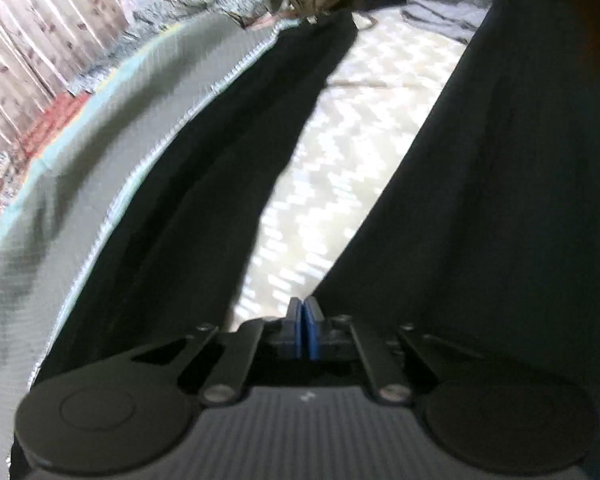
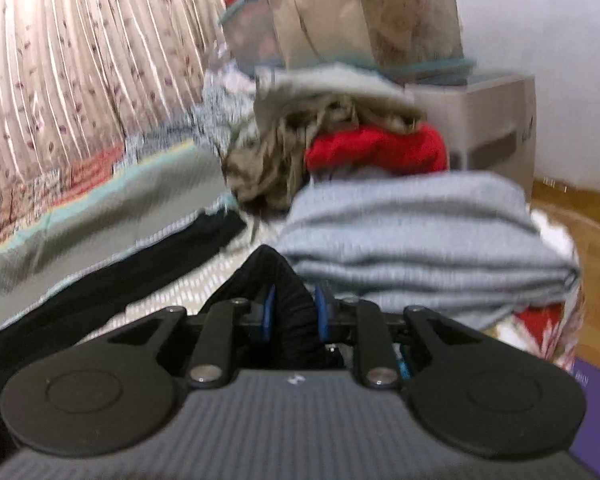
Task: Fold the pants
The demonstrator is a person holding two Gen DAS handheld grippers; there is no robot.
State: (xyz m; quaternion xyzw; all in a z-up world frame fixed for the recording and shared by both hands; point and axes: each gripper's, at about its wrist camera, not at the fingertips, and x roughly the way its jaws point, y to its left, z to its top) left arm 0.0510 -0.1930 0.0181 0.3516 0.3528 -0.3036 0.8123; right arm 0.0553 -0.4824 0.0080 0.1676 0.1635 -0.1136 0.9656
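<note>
Black pants [image 1: 480, 200] lie on the bed with the two legs spread in a V; one leg runs along the left [image 1: 204, 184], the other rises at the right. My left gripper [image 1: 303, 320] is shut, its blue pads pressed together near the crotch of the pants; whether cloth is between them I cannot tell. In the right wrist view my right gripper [image 2: 294, 308] is shut on a bunched end of the black pants [image 2: 284, 280], held just above the bed. The other leg [image 2: 140, 276] lies flat at the left.
A folded grey garment [image 2: 420, 232] lies right in front of the right gripper. Behind it sits a pile of olive [image 2: 292, 148] and red [image 2: 376, 148] clothes. A grey blanket [image 1: 84, 168] borders the left leg. Curtains [image 2: 60, 80] hang at the left.
</note>
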